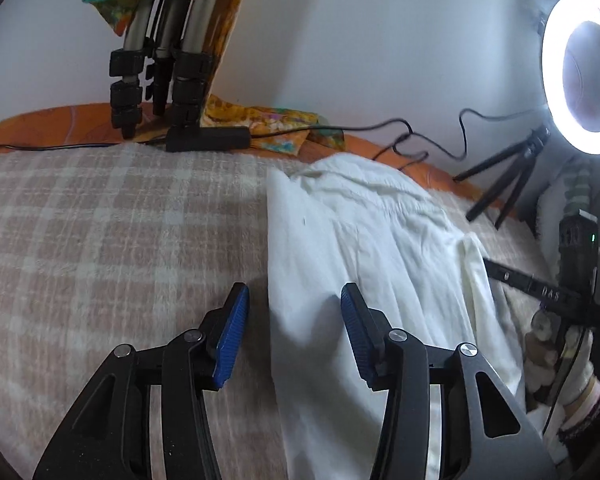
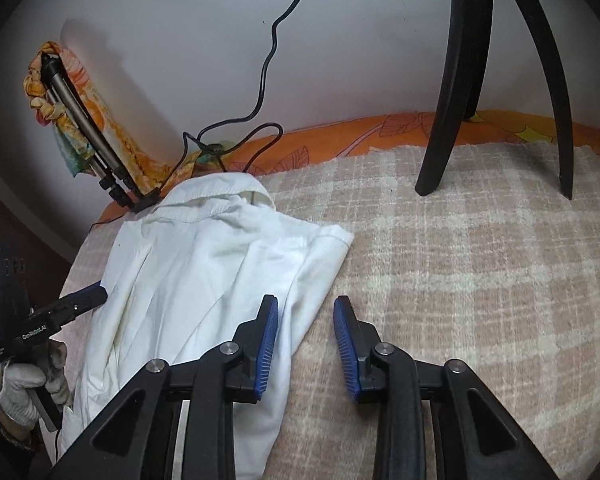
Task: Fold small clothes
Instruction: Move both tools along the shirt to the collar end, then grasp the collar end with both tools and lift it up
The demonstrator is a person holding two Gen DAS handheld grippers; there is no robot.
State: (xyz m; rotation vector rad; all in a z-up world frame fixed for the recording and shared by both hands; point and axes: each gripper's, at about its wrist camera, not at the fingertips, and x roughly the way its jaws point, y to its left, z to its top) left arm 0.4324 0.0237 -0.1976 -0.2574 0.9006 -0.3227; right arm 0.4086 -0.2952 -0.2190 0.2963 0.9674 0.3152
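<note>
- Your left gripper [image 1: 295, 300] is hanging low in the frame with its blue pads apart and nothing pinched; the straight left edge of the white shirt [image 1: 380, 240] is lying under the gap.
- Your right gripper [image 2: 306, 312] is standing parted too, gripping nothing, its left pad over the shirt's right edge.
- The shirt [image 2: 204, 264] is lying on the checked blanket [image 2: 480, 280], collar toward the wall at the upper left.
- Your gloved left hand [image 2: 28, 384] is showing at the lower left of the right view.
- A ring light [image 1: 584, 76] is glowing at the upper right.
</note>
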